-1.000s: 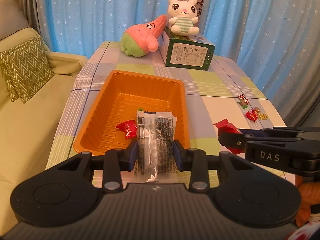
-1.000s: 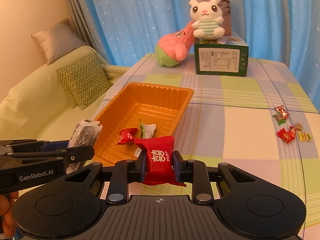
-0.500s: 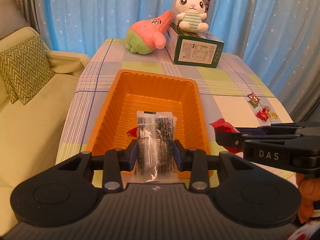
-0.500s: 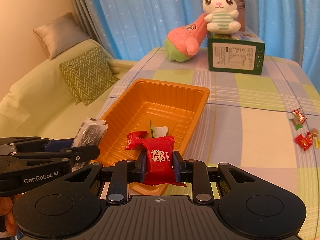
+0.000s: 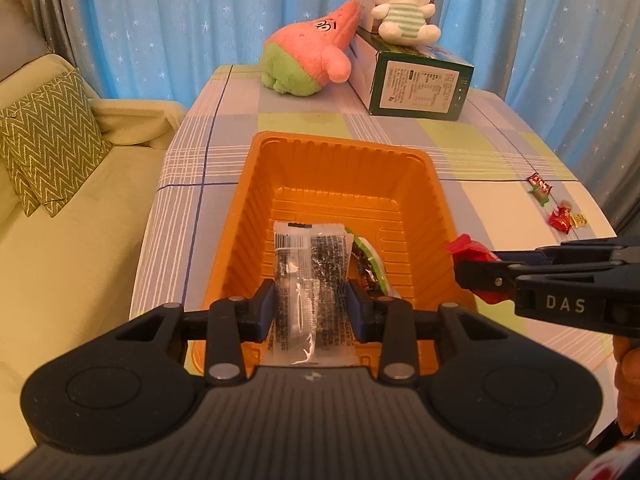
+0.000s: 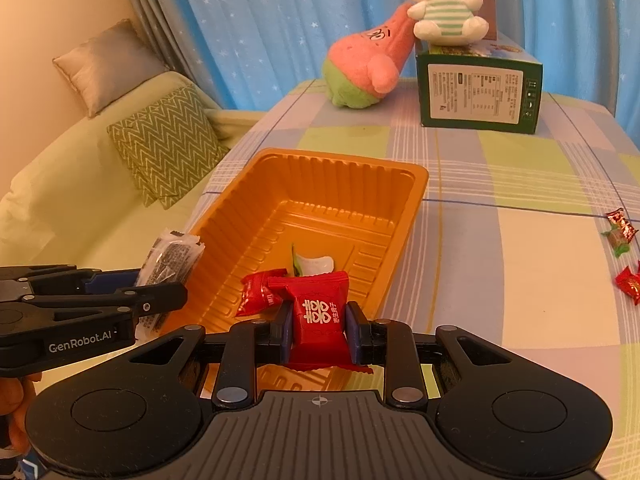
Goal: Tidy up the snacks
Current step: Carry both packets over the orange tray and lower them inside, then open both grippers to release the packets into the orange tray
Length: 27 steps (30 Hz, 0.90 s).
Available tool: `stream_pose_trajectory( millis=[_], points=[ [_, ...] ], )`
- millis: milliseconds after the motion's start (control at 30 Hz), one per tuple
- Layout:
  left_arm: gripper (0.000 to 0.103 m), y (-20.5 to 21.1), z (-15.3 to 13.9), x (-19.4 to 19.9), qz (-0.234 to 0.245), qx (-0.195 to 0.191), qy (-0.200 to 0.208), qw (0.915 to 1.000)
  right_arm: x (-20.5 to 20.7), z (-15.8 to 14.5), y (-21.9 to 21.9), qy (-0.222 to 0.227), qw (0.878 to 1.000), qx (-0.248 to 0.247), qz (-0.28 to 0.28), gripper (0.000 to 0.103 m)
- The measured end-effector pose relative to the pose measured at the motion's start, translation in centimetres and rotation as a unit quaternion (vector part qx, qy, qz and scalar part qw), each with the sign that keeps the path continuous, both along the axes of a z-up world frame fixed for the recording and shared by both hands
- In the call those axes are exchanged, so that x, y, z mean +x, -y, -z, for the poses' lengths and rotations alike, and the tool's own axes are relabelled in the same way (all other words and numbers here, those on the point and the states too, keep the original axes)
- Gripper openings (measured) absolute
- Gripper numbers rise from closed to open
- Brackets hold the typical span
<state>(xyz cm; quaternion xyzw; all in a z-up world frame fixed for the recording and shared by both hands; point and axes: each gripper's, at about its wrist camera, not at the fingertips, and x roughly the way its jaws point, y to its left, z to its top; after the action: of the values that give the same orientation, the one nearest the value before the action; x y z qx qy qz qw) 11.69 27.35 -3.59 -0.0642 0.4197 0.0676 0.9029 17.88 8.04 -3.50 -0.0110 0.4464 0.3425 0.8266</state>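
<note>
Both grippers have swung in over the orange tray (image 5: pixel 438 200): left gripper (image 5: pixel 311 307) jaws clamp the seaweed packet (image 5: pixel 308 276), right gripper (image 6: pixel 319 326) jaws the red candy (image 6: pixel 316 316), ready to drop

Orange tray (image 5: pixel 434 200): glossy ribbed plastic. Red candy wrapper (image 6: pixel 318 316): shiny foil. Tablecloth (image 6: pixel 500 240): matt checked cloth. Rabbit toy (image 5: pixel 404 4): plush.

Warm, even indoor light with an orange cast; daylight glows through the curtain (image 5: pixel 200 20) behind the table (image 5: pixel 460 152), and shadows are soft. Both fisheye views bow straight lines near the edges and darken at the corners. Small glare marks the clear packet (image 5: pixel 308 280) above the tray (image 5: pixel 340 148); focus is sharp.
</note>
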Motion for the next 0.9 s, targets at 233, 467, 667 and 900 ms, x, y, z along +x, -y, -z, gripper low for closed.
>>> stream_pose_trajectory(
  millis=[233,467,667,900],
  points=[
    [0.034,-0.7,0.9,1.1,0.004,0.001,-0.005,1.0000,0.6,0.2,-0.7,0.000,1.000,0.001,-0.003,0.027],
    [0.043,-1.3,1.9,1.7,-0.004,0.001,-0.011,0.9999,0.8,0.4,-1.3,0.000,1.000,0.000,-0.003,0.027],
    [0.044,-1.5,1.6,0.8,-0.013,-0.003,-0.002,0.9999,0.9,0.6,-1.4,-0.002,1.000,0.001,-0.002,0.027],
    [0.047,-1.4,0.8,-0.2,-0.016,-0.009,0.008,0.9998,0.8,0.6,-1.6,-0.005,1.000,0.007,0.000,0.027]
  ],
)
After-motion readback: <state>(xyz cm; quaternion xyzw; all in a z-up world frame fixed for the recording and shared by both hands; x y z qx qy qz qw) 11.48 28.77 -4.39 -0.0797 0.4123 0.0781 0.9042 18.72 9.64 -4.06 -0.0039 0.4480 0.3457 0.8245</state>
